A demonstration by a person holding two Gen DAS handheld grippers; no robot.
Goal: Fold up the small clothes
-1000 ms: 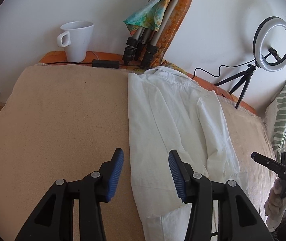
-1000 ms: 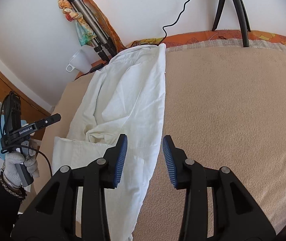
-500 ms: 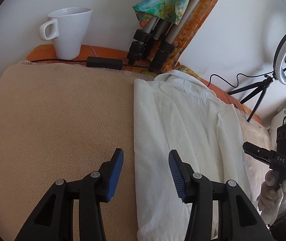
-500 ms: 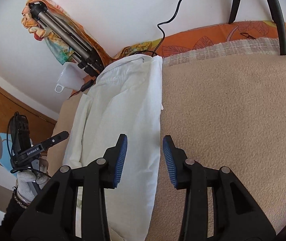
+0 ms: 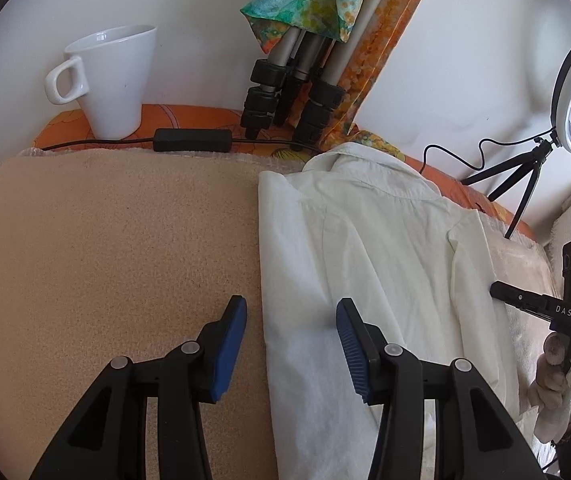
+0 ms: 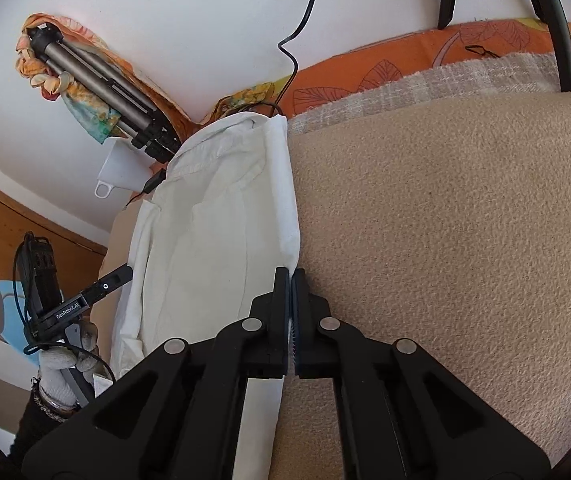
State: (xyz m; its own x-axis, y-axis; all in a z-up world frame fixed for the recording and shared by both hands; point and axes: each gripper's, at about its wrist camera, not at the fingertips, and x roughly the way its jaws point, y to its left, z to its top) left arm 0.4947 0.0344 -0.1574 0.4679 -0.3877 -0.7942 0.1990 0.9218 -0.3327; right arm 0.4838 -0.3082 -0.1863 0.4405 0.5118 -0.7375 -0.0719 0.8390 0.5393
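Beige blanket (image 5: 105, 240) — right tongs (image 6: 290, 280) pinch shirt (image 6: 213, 240); "GenRobot.AI", "DAS".

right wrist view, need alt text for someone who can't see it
The right hand-held gripper is shut on the long folded edge of a white collared shirt lying on a beige blanket. At left, a gloved hand holds the left hand-held gripper beside the shirt's other edge; a folded tripod leans on the white wall behind.
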